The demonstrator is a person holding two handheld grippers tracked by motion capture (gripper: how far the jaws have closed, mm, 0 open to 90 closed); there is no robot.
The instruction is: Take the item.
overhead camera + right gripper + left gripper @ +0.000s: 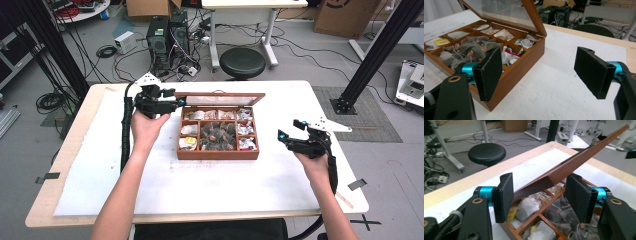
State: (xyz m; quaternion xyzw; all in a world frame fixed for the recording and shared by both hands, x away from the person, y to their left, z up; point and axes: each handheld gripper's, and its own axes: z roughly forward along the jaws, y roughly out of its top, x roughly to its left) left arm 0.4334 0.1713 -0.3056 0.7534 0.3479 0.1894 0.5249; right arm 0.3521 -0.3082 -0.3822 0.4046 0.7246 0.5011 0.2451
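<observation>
Left gripper (539, 197) spread wide, jaws either side of the lid's (584, 155) near corner, pads not touching it, nothing clasped. Right gripper (537, 75) likewise released, jaws parted over bare white table cover (554, 100), just beside the wooden tea box's (524, 62) side wall. In the high view, left gripper (181, 101) at the box's far left corner by the raised lid (220, 99), right gripper (281, 136) off to the box's right, apart from it. Lid tilted up on its hinges, glass-paned, half open over the compartments. Box (218, 154) near the middle of the table (60, 150), divided by wooden partitions: dark mesh tea bags (469, 50) heaped in the large centre section, white and yellow-labelled sachets (439, 41) along one side, red-and-green wrapped sachets (510, 53) along the other. Beyond the table, black round stool (242, 62), computer tower (157, 35), cables on the floor.
</observation>
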